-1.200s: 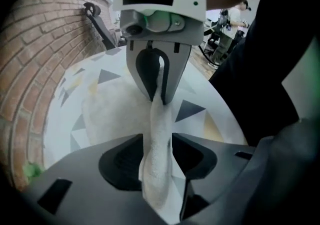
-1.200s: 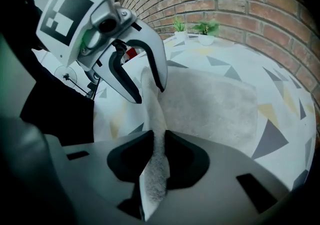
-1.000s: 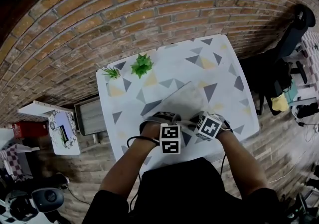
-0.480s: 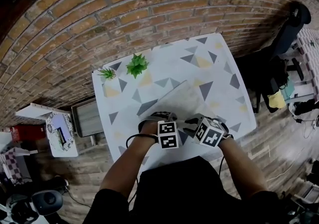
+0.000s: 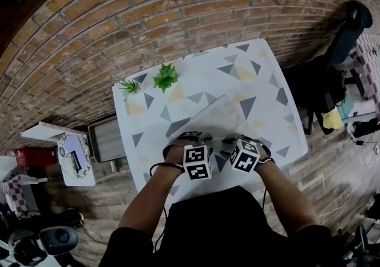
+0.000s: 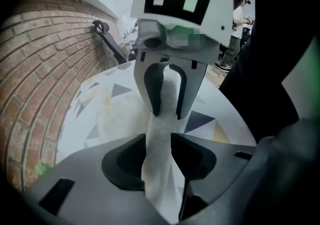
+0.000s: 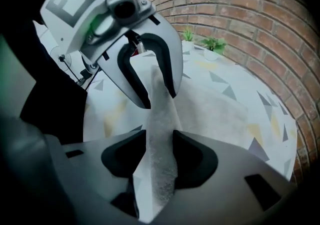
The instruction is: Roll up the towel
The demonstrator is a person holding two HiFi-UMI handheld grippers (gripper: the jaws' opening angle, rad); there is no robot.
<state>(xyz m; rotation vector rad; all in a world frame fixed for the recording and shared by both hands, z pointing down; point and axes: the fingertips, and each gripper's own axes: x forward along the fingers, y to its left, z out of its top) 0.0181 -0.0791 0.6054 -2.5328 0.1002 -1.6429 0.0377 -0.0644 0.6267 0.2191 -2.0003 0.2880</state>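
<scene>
A pale grey towel [image 5: 217, 118] lies flat on the triangle-patterned table [image 5: 261, 70], with its near edge lifted into a thick fold. My left gripper [image 5: 191, 139] and right gripper [image 5: 228, 141] sit side by side at that edge, facing each other. In the left gripper view the fold [image 6: 160, 119] runs between my left gripper's [image 6: 159, 141] pads, which press on it, and on into the right gripper [image 6: 169, 113]. In the right gripper view the fold [image 7: 161, 119] fills the right gripper's [image 7: 159, 151] jaws, which have just been opening but still touch it. The left gripper [image 7: 159, 99] grips it opposite.
Two small green plants [image 5: 167, 77] [image 5: 132, 86] stand at the table's far left corner by the brick wall. A grey box [image 5: 107, 138] and a white side shelf [image 5: 74, 156] stand left of the table, and a black chair [image 5: 350, 34] at the far right.
Both marker cubes have rolled slightly and stand a little closer together. The towel's near edge stays between both pairs of jaws, and the flat part has not shifted.
</scene>
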